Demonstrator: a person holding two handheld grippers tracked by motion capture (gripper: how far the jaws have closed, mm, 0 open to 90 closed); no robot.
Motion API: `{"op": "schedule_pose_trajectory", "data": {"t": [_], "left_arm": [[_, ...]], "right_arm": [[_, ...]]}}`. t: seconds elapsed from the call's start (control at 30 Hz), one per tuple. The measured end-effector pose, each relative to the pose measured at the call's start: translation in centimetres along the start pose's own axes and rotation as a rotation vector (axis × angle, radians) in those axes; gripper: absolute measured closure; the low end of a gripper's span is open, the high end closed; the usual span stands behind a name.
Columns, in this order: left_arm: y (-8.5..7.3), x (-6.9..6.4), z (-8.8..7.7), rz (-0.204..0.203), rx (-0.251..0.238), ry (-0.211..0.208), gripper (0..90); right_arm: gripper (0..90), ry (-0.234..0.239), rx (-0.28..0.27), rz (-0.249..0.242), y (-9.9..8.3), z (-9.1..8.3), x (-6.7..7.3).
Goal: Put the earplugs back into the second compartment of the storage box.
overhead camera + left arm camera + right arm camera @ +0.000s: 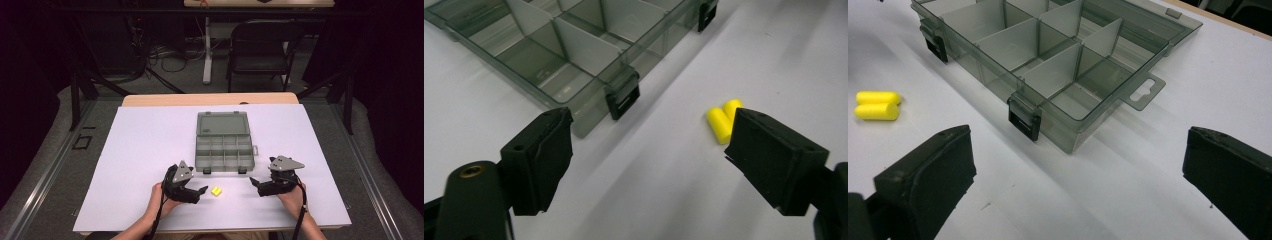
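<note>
Two yellow foam earplugs [216, 191] lie side by side on the white table sheet, just in front of an open, smoky-grey compartment box [225, 159]. My left gripper [199, 194] rests to their left, open, with nothing between its jaws. In the left gripper view the earplugs [719, 122] lie just beyond the tip of the right-hand jaw, outside my left gripper [649, 135]. My right gripper [256, 186] sits to the right of the earplugs, open and empty. In the right gripper view my right gripper [1078, 150] has wide jaws; the earplugs [877, 105] lie far left, the box [1063, 132] ahead.
The box's lid [223, 123] lies folded back flat behind its several empty compartments. Two black latches [623, 97] stick out from its front wall. The white sheet [140, 150] covers the table with room on both sides. A folding chair [262, 47] stands beyond the far edge.
</note>
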State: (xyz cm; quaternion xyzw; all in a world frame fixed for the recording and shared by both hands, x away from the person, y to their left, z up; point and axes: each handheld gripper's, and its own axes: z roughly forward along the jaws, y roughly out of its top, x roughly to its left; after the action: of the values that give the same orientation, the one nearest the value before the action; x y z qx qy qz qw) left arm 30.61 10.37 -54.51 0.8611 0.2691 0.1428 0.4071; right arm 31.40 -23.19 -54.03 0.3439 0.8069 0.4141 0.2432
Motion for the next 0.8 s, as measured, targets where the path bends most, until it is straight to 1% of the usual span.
{"op": "schedule_pose_trajectory", "data": {"t": [0.13, 0.2, 0.27, 0.47, 0.67, 0.73, 0.8], "left_arm": [[0.1, -0.5, 0.3, -0.001, 0.002, -0.024, 23.0], [0.2, -0.8, 0.5, 0.012, 0.011, -0.031, 26.5], [0.3, -1.0, 0.6, 0.016, 0.01, -0.036, 29.9], [0.3, -1.7, 1.3, 0.037, 0.024, -0.064, 36.3], [0.4, -2.1, 1.8, 0.042, 0.03, -0.093, 47.3], [0.4, -2.1, 2.0, 0.029, 0.027, -0.107, 53.8], [0.3, -2.0, 2.2, 0.029, 0.038, -0.119, 57.7]], "right_arm": [[0.0, -0.004, 0.005, -0.005, 0.0, 0.2, 0.1], [0.0, -0.004, 0.003, -0.008, 0.0, 0.2, 0.2], [0.0, -0.001, 0.004, -0.006, 0.0, 0.2, 0.2], [0.0, -0.001, -0.004, -0.002, 0.0, 0.1, 0.0], [0.0, -0.002, 0.004, -0.017, 0.1, 0.1, 0.2], [0.0, -0.01, 0.014, -0.021, 0.1, 0.1, 0.2], [0.0, -0.008, 0.016, -0.015, 0.1, 0.2, 0.1]]}}
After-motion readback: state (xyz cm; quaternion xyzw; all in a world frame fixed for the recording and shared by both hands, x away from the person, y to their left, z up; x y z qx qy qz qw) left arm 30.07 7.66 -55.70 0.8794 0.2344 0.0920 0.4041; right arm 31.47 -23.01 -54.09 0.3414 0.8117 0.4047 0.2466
